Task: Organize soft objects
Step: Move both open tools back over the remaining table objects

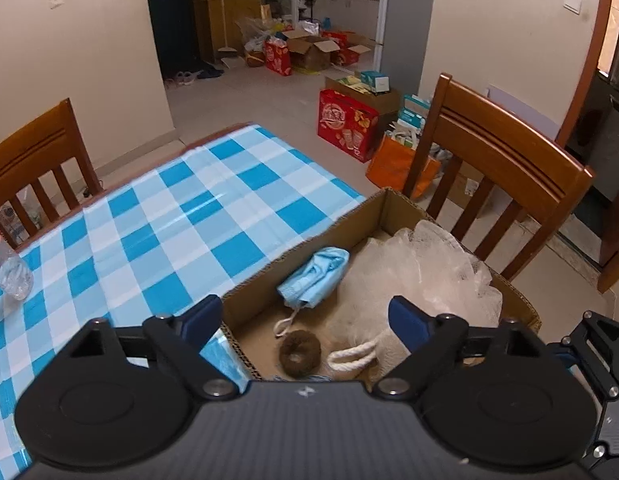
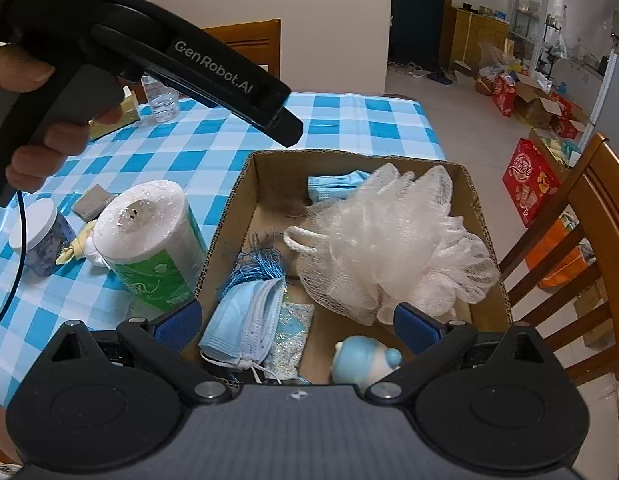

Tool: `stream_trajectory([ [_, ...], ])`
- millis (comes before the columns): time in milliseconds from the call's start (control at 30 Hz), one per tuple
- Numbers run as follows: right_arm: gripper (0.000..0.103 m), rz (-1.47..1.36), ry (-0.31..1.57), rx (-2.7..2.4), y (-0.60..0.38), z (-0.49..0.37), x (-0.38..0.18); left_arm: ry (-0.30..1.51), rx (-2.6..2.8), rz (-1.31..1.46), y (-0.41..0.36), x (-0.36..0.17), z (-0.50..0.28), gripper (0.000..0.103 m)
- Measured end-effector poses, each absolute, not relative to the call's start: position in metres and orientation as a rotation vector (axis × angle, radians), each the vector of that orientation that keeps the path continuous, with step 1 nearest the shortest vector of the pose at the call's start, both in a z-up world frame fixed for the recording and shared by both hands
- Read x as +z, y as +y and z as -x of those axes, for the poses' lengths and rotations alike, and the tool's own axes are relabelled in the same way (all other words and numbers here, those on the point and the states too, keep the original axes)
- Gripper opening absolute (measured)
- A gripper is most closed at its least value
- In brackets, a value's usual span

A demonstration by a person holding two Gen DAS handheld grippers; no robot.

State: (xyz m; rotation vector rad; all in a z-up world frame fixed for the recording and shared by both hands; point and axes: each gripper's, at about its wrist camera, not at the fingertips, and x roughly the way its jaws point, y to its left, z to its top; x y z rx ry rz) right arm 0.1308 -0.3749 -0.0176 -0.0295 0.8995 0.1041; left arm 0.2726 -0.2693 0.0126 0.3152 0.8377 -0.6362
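A cardboard box (image 2: 229, 216) on the blue checked table holds a white mesh bath sponge (image 2: 393, 248), a flat blue face mask (image 2: 245, 320), a blue tassel (image 2: 257, 260), a glittery pouch (image 2: 291, 332), a blue-and-white soft toy (image 2: 365, 360) and a rolled blue mask (image 2: 337, 184). My right gripper (image 2: 297, 318) is open above the box's near end. My left gripper (image 1: 305, 316) is open over the box (image 1: 293, 252), above a brown hair ring (image 1: 300, 354), beside the mesh sponge (image 1: 429, 264) and rolled mask (image 1: 315, 278). Neither holds anything.
Left of the box stand a wrapped toilet roll (image 2: 149, 240), a white-lidded jar (image 2: 41, 236), a grey sponge (image 2: 93, 200) and a water bottle (image 2: 163, 100). A hand (image 2: 49, 136) holds the left gripper's handle. A wooden chair (image 2: 581, 220) is close on the right.
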Motion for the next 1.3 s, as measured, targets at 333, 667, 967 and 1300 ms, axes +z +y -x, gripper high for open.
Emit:
stream_trajectory([
  [333, 0.103, 0.060, 0.893, 0.110, -0.373, -0.126, -0.016, 0.857, -0.665, -0.321, -0.273, 0.007, -0.262, 0.095],
  [667, 0.103, 0.072, 0.875, 0.097, -0.371, -0.118, -0.012, 0.817, -0.651, -0.321, -0.261, 0.018, -0.243, 0.096],
  [967, 0.103, 0.062, 0.872, 0.086, -0.370, -0.111, -0.011, 0.798, -0.623, -0.311, -0.245, 0.024, -0.223, 0.096],
  [1300, 0.103, 0.089, 0.879, 0.088, -0.356, -0.108, -0.013, 0.792, -0.562, -0.292, -0.211, 0.018, -0.193, 0.098],
])
